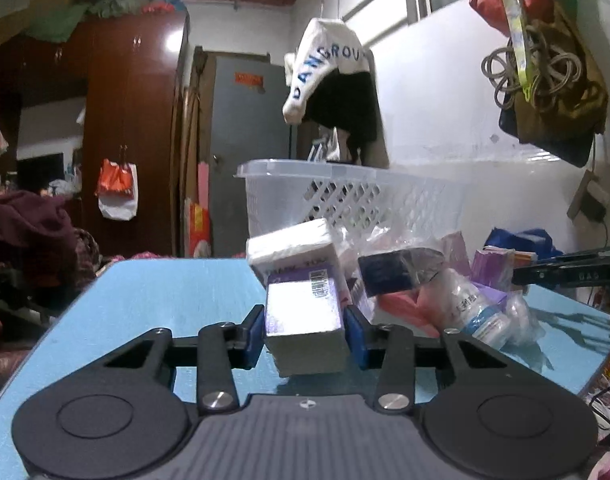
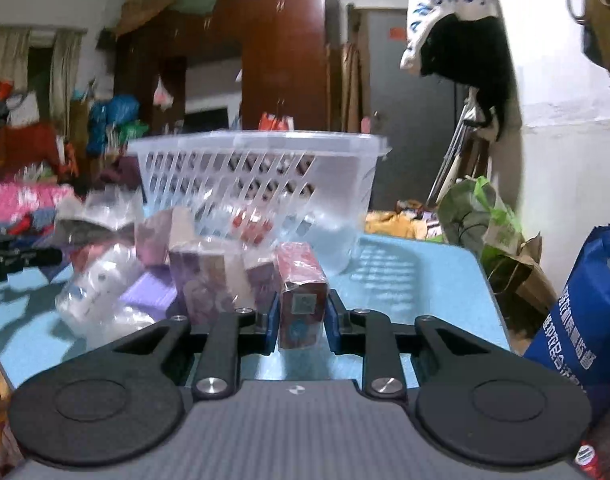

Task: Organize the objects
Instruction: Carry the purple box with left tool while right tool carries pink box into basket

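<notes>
Both claws grip: left claw [image 1: 305,330] clamps a white box [image 1: 305,320], right claw [image 2: 301,320] a red box [image 2: 301,300], on the table [image 1: 165,300]. Next, lift them into the basket [image 2: 261,148] behind.

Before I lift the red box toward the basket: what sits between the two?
In the right wrist view, bare blue table lies between the red box, clamped in the right gripper, and the clear basket; the other packets lie to its left.
</notes>
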Motion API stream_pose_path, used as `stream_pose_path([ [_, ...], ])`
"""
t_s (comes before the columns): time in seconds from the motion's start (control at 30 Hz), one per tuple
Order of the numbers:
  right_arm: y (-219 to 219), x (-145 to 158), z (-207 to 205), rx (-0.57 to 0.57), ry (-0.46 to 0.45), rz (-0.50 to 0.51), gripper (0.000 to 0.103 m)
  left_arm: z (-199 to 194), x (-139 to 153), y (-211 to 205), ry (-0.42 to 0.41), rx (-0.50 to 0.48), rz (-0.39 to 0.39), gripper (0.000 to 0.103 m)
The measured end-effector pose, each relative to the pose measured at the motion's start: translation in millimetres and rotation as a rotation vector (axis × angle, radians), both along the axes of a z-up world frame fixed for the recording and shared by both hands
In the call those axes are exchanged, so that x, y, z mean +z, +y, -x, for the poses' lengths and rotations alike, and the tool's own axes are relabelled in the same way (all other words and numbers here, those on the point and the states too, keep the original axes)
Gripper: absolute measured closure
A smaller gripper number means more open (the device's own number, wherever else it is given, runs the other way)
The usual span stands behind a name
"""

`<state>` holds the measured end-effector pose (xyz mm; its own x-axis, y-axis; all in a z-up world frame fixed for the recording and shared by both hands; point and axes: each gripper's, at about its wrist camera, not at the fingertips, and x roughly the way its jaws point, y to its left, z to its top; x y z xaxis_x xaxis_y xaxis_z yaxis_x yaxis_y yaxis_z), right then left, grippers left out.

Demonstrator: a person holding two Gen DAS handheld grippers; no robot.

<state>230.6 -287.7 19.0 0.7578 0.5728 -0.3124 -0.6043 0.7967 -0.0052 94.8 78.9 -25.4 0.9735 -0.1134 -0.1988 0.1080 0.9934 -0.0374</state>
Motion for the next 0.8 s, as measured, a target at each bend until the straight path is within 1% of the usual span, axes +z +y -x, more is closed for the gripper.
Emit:
stream_pose_path([
  [0.1, -2.9, 0.1, 2.8, -0.009, -0.026, -0.021, 0.077, 5.5, -1.0, 4.5, -0.023, 0.004, 0.016, 0.058],
  [0.2, -4.2, 1.4, 1.2, -0.012, -0.027, -0.034, 0.077, 10.5, 0.3, 8.3, -0.04, -0.004, 0.044, 0.058],
  [0.4, -5.1, 2.2, -1.9, -0.011, -0.017, -0.043, 0.077, 21.2, 6.3, 1.8, -0.076, -0.029, 0.041, 0.059],
  [0.63, -5.4, 1.2, -1.1, -0.024, -0.026, -0.057, 0.077, 17.4, 6.2, 1.0, -0.075, -0.027, 0.053, 0.059],
  [0.8, -4.2, 1.2, -3.7, -0.03, -0.008, -0.047, 0.077, 17.9, 4.6, 4.3, -0.079, -0.02, 0.063, 0.059],
])
